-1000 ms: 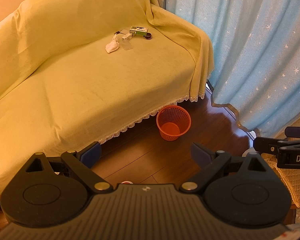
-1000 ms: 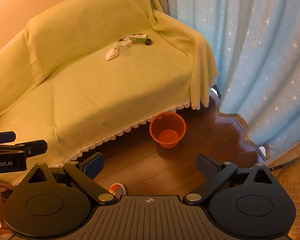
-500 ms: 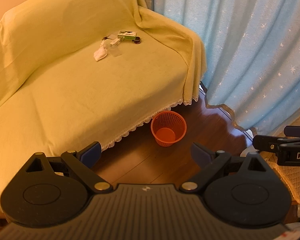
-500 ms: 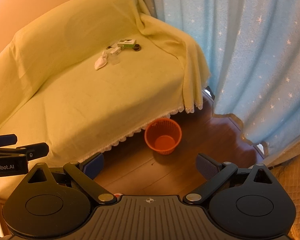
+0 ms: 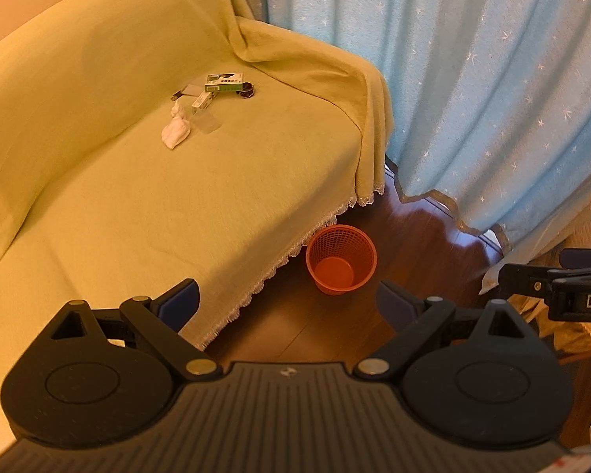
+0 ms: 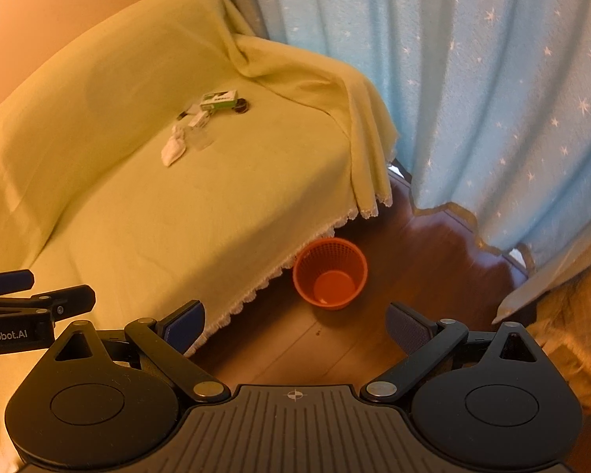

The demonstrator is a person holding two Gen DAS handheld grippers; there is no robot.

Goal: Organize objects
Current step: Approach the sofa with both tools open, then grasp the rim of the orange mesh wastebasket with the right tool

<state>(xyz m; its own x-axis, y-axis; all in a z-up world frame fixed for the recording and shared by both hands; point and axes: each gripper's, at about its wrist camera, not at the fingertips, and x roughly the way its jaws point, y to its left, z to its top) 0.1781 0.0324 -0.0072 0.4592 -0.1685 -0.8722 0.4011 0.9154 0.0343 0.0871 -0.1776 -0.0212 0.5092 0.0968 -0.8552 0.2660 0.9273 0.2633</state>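
Small items lie in a cluster far back on the sofa seat: a green and white box (image 5: 223,82) (image 6: 218,100), a crumpled white tissue (image 5: 175,132) (image 6: 173,150), a small dark round thing (image 5: 248,90) (image 6: 240,107), a clear plastic scrap (image 5: 209,123) and other bits. An orange mesh basket (image 5: 341,259) (image 6: 329,272) stands on the floor at the sofa's front edge. My left gripper (image 5: 287,302) and my right gripper (image 6: 295,325) both hover open and hold nothing, well short of the items, over the floor near the basket.
The sofa (image 5: 145,205) wears a yellow-green cover with a lace hem. Light blue star-print curtains (image 5: 492,98) hang at the right. Dark wood floor (image 5: 413,244) runs between them. Quilted beige fabric (image 6: 571,315) sits at the far right.
Both cameras have shifted, so the sofa items and the orange basket drifted in the frames. Both grippers stay open.
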